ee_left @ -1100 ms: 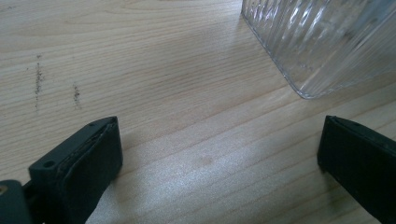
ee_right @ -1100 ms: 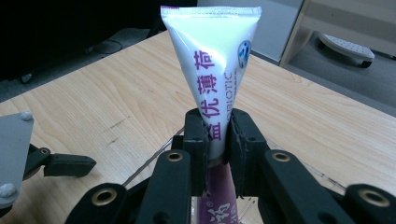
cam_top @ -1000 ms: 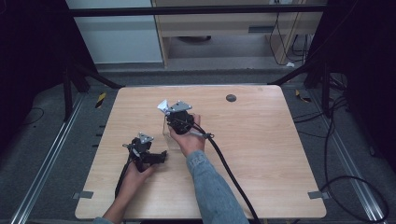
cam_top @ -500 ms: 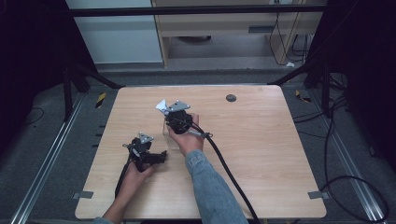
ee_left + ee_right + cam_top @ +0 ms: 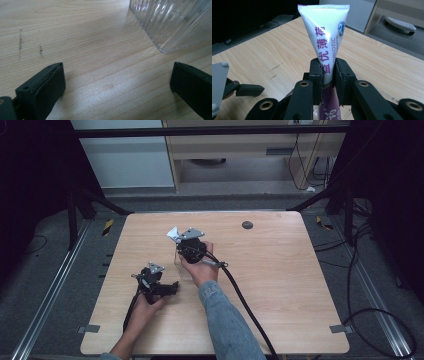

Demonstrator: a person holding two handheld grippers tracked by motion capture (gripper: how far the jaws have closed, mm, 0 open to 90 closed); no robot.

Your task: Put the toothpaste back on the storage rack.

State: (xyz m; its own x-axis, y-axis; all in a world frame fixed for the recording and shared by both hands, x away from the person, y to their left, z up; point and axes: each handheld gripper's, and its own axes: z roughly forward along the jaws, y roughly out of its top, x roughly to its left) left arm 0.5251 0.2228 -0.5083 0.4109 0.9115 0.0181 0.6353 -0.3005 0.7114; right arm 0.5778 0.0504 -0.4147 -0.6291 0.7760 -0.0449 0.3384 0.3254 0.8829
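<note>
My right gripper point(image 5: 328, 72) is shut on a white toothpaste tube point(image 5: 325, 32) with purple characters, holding it at mid-length with its flat crimped end pointing away. In the high view the right gripper point(image 5: 182, 240) is above the table's middle left, and the tube point(image 5: 174, 234) sticks out toward the far left. A clear ribbed glass container point(image 5: 172, 22) stands just beyond my left gripper point(image 5: 117, 82), which is open low over the wood with nothing between its pads. From above, the left gripper point(image 5: 171, 288) points right, near the container point(image 5: 179, 263).
The wooden table point(image 5: 280, 285) has bare room across its right half and front. A small dark round spot point(image 5: 247, 225) sits near the far edge. Cables trail from both grippers. Metal frame rails and cabinets stand beyond the table.
</note>
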